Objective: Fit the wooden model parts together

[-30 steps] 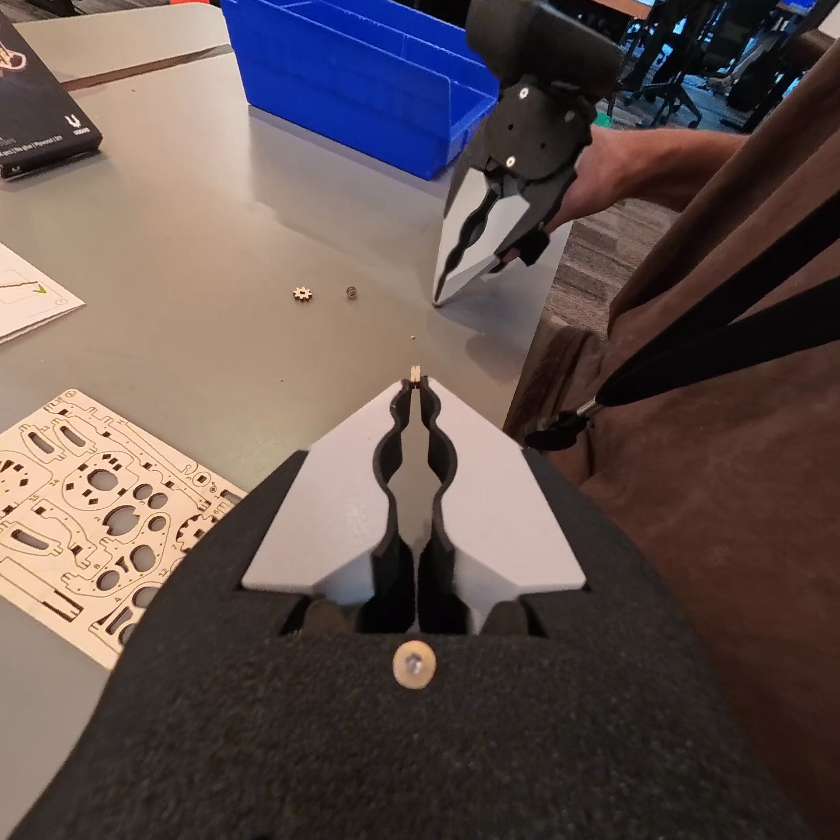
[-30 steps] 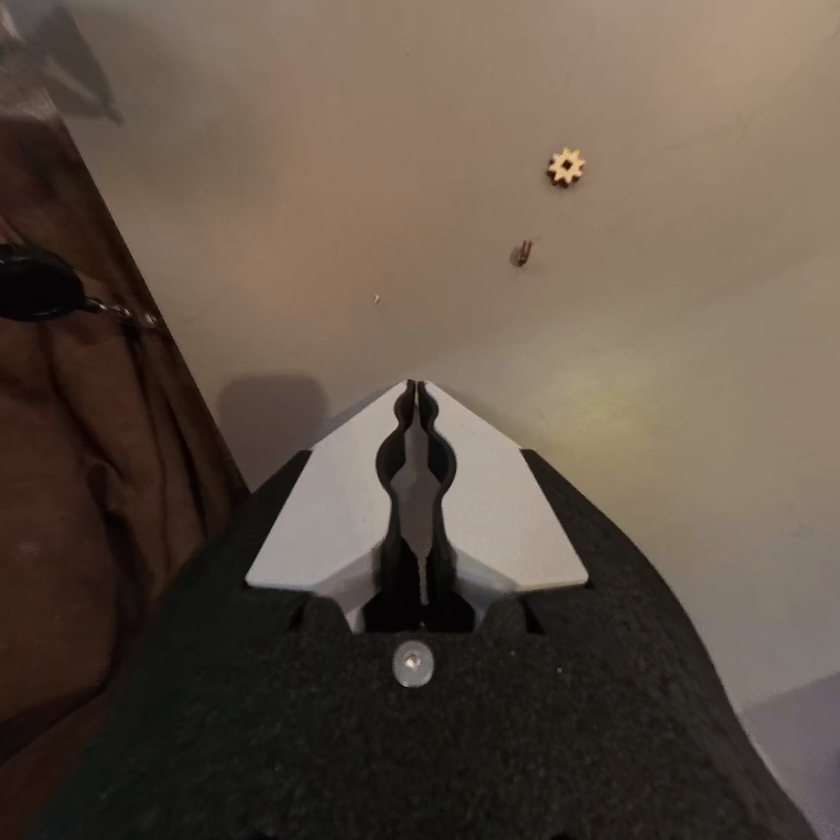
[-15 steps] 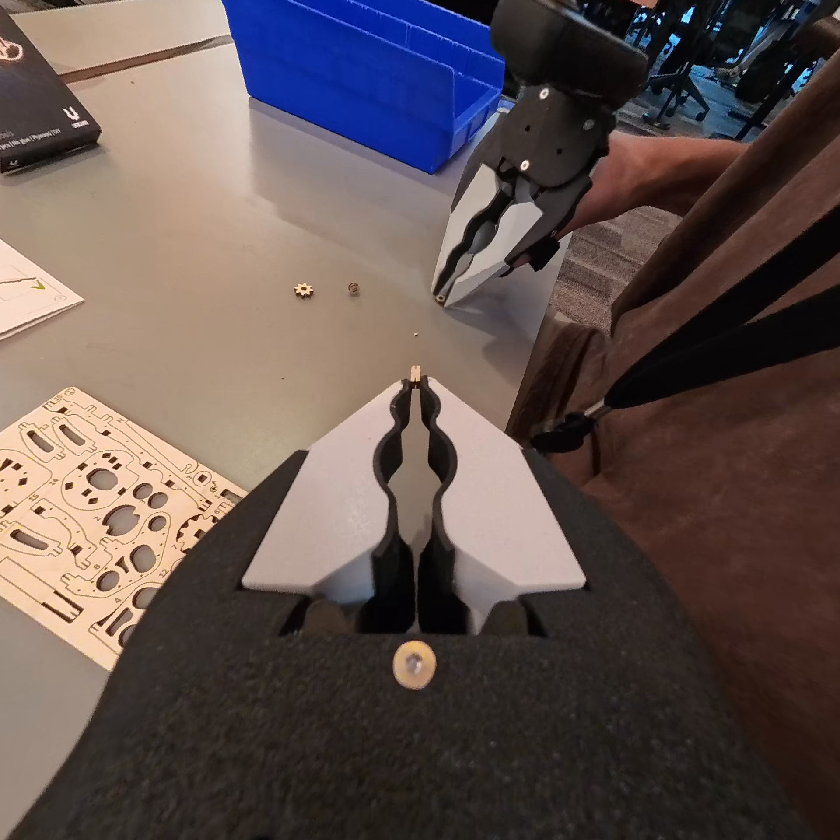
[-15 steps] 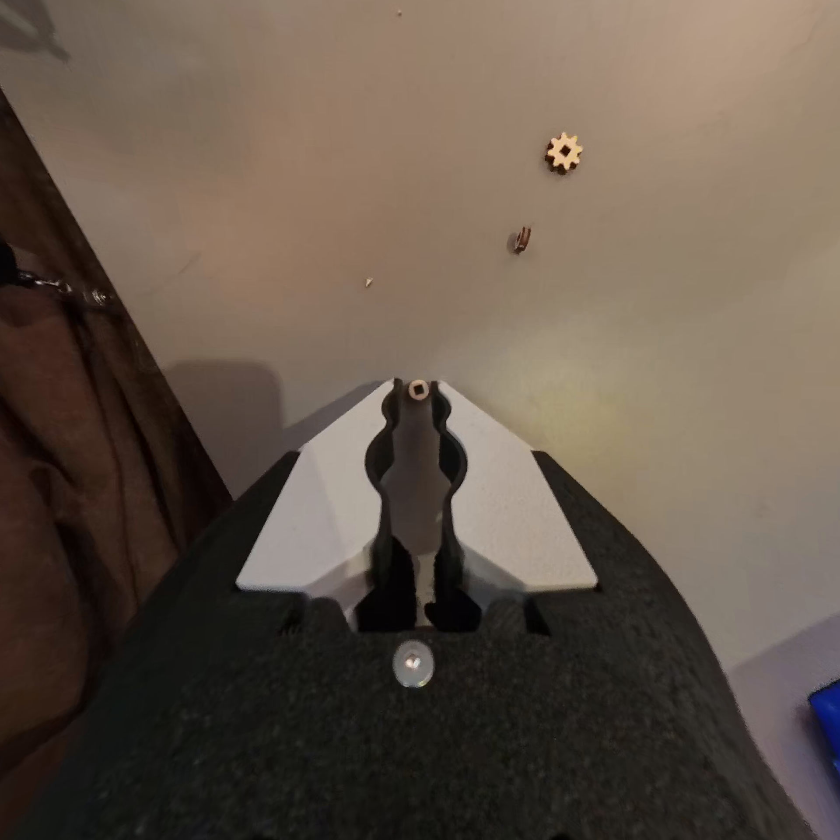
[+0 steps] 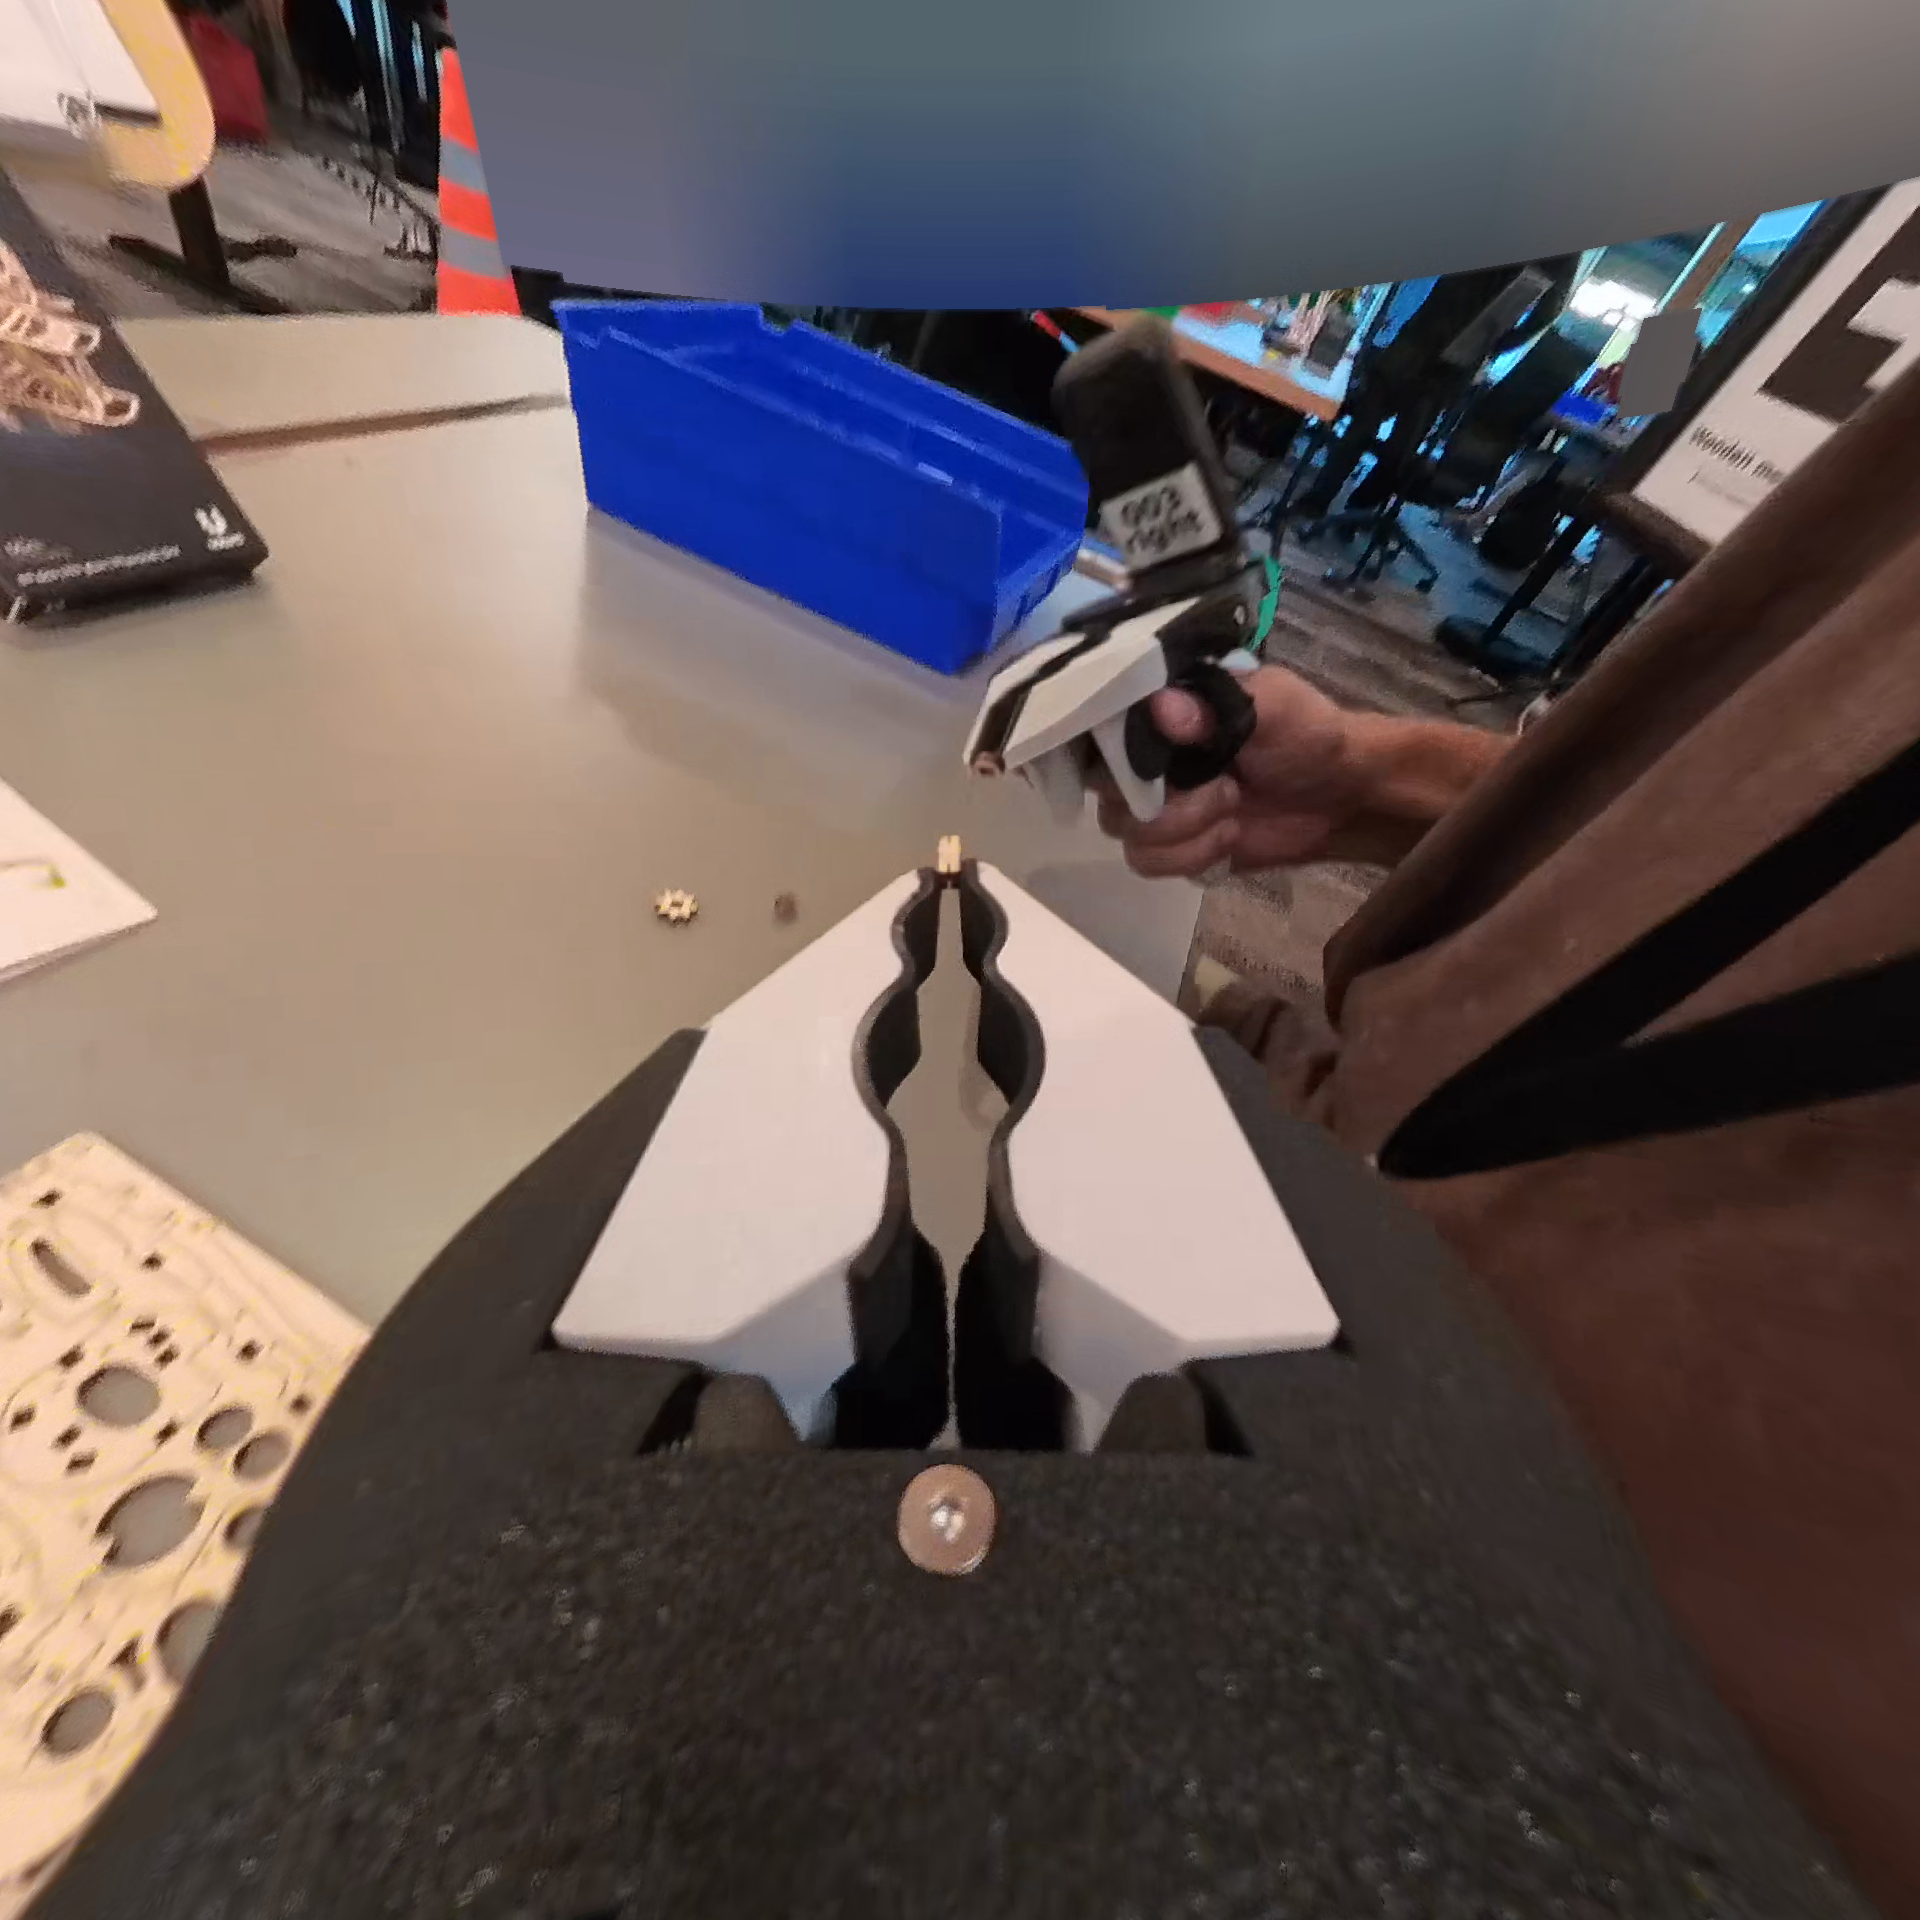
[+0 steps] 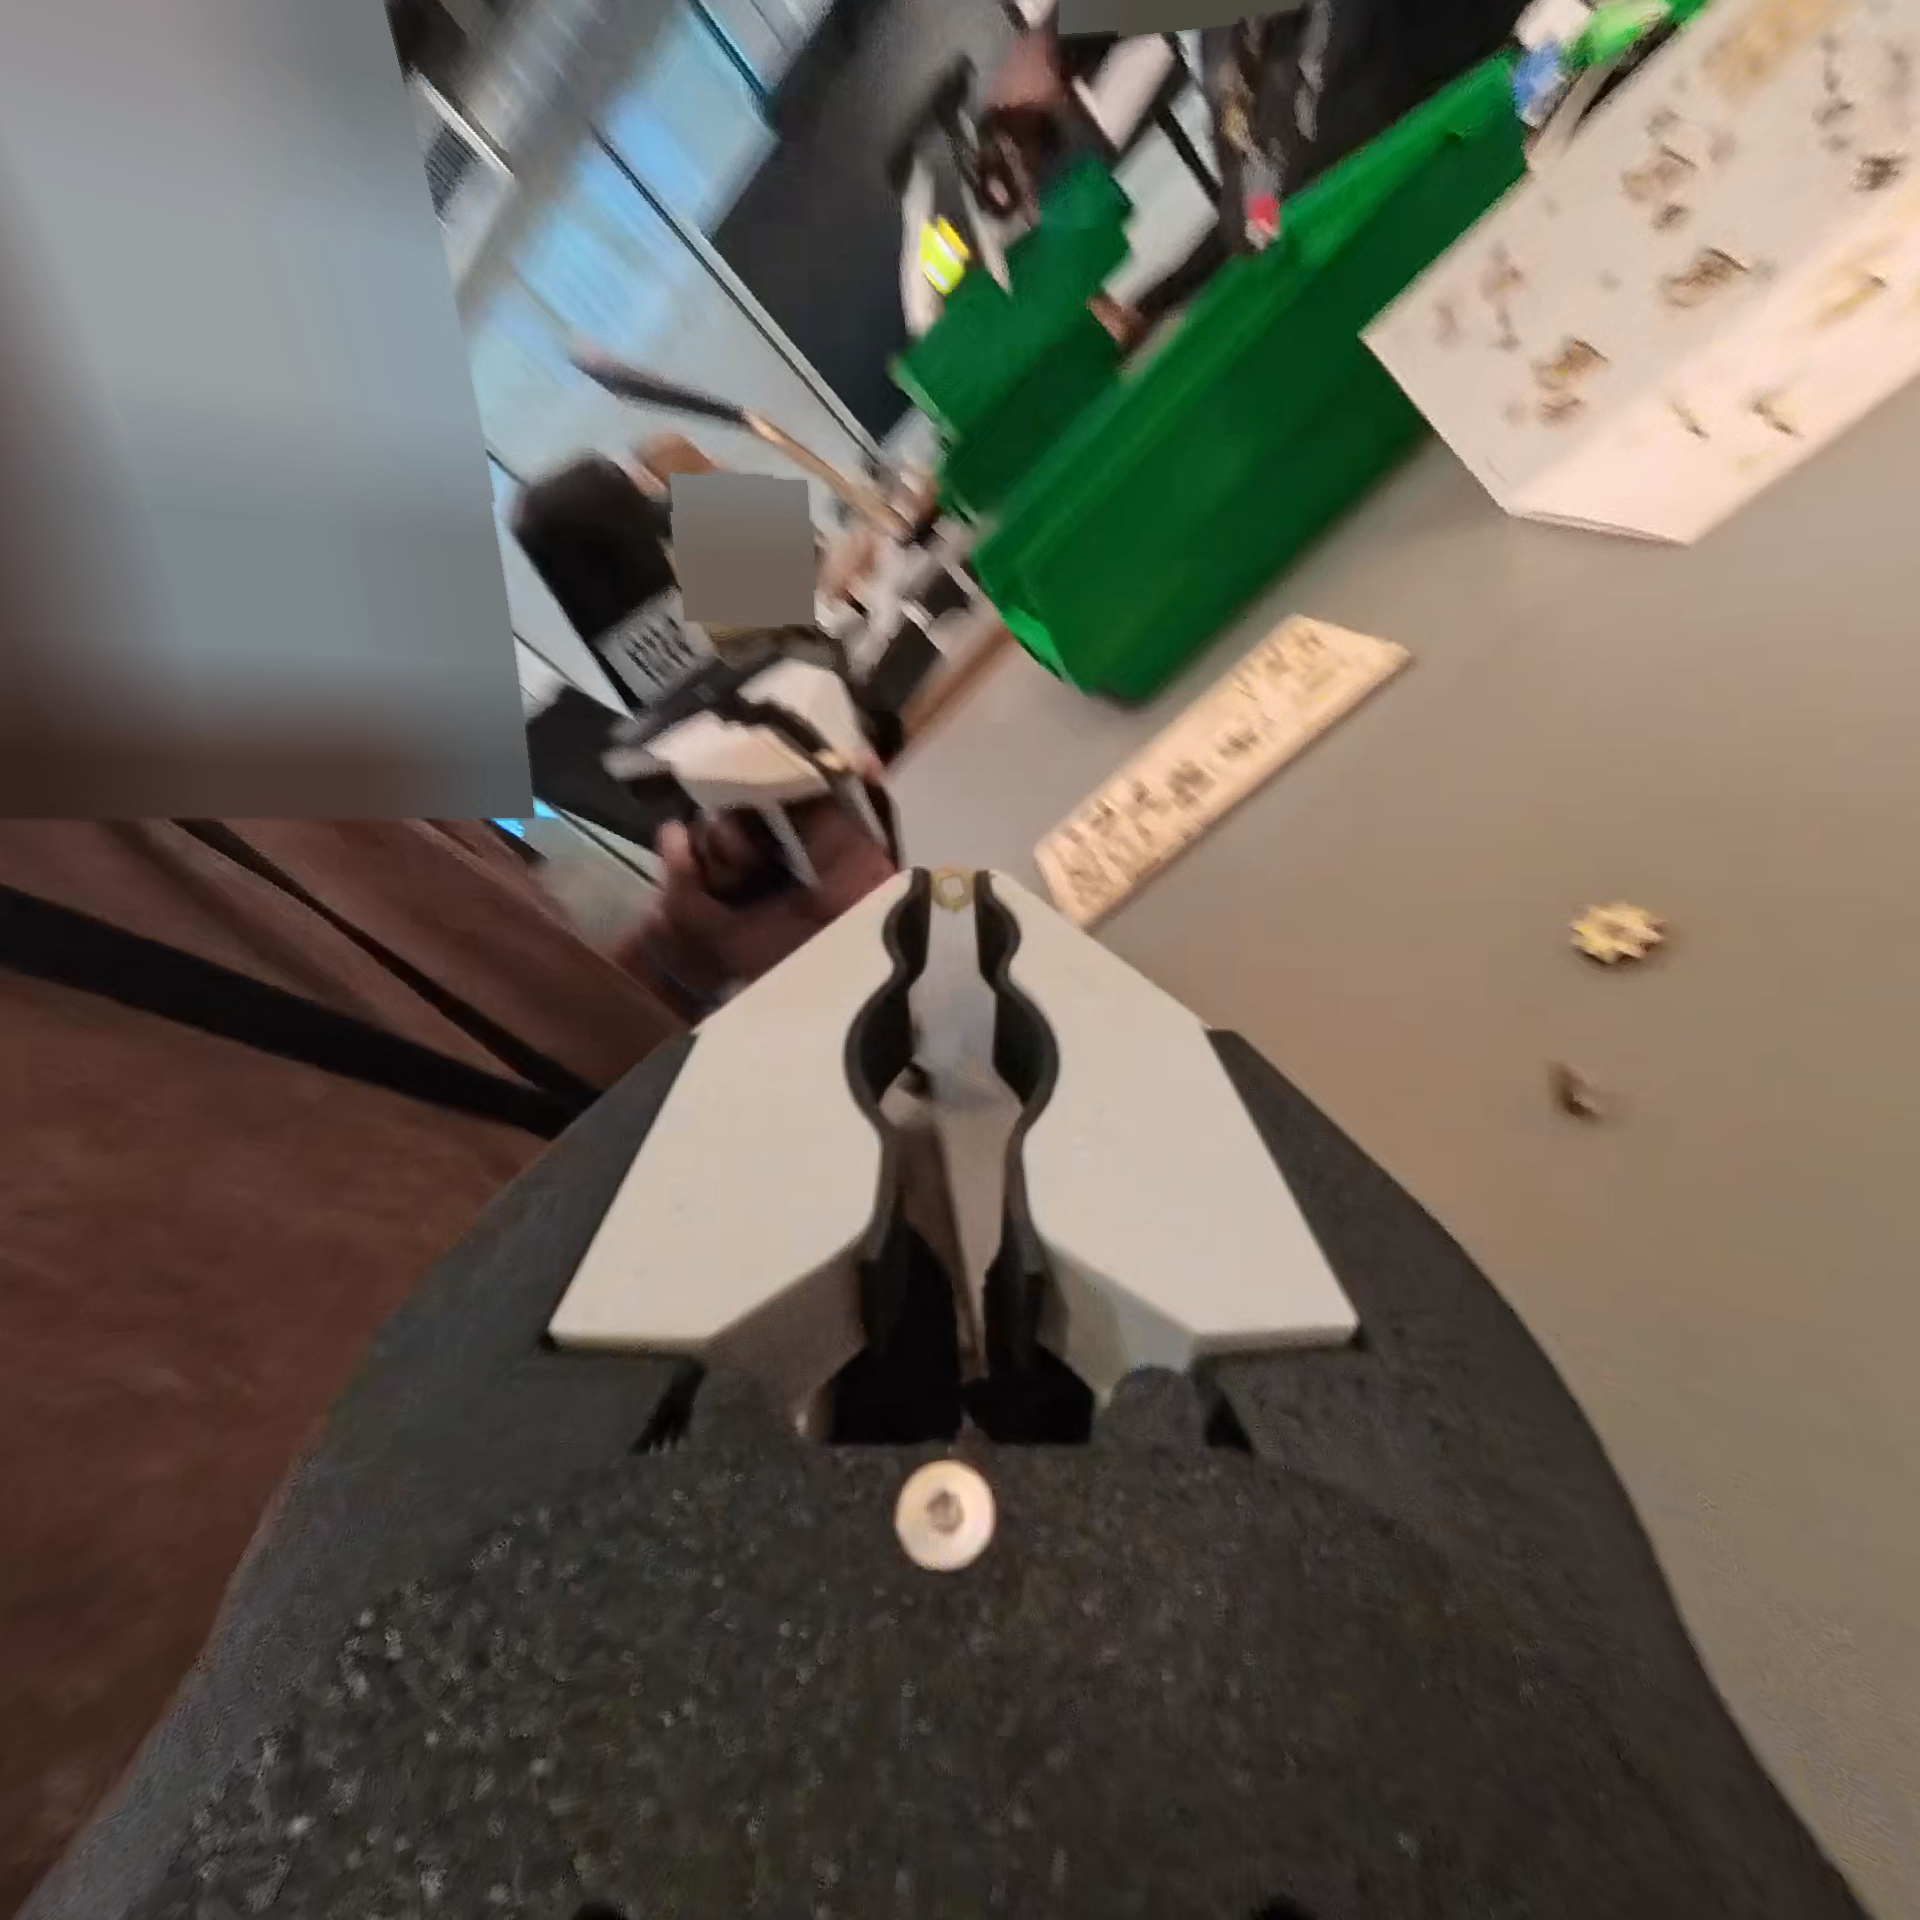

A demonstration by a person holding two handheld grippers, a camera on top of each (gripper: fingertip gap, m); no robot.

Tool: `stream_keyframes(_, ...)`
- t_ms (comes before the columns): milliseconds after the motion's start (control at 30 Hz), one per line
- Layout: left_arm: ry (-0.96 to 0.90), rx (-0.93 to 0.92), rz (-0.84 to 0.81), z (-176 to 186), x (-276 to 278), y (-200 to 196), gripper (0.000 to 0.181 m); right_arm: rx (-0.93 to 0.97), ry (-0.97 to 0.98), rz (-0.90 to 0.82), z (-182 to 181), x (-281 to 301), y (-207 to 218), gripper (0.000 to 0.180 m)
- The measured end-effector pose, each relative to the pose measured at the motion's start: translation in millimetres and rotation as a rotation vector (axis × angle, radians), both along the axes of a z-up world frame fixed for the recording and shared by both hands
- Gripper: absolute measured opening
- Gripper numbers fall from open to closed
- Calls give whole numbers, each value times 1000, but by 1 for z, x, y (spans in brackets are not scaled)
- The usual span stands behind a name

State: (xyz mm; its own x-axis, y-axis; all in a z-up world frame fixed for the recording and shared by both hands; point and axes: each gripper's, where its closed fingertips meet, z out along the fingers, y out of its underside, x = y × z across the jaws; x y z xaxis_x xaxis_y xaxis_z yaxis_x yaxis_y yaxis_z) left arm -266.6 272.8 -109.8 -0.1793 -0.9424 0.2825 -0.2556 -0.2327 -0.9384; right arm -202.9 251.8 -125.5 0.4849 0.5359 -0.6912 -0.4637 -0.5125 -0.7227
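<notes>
Your left gripper [image 5: 948, 875] is closed tight on a tiny wooden peg [image 5: 948, 854] that juts from its tips, held above the grey table [image 5: 416, 727]; your right gripper [image 6: 950, 889] is narrowed onto a small wooden ring [image 6: 950, 891] with a square hole, pinched at its very tips and lifted off the table. In the left wrist view your right hand [image 5: 1236, 779] holds that gripper just beyond the peg, tips apart from it; the small wooden gear [image 5: 675, 906] and a tiny dark piece [image 5: 784, 906] lie loose on the table, with the punched plywood sheet [image 5: 125, 1403] at near left and the blue bin [image 5: 831, 478] behind.
</notes>
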Motion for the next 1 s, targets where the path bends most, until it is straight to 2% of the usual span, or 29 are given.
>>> stream_keyframes(233,-46,167,-24,16,25,-13,1,46,510,59,41,-16,10,7)
stream_keyframes(367,-58,208,-13,22,30,-13,1,10,633,91,43,-20,8,7)
stream_keyframes(900,-57,207,-33,23,30,-21,1,-19,685,118,42,-29,6,7)
stream_keyframes(1000,-40,209,-42,21,29,-21,1,-3,614,105,39,-30,6,8)
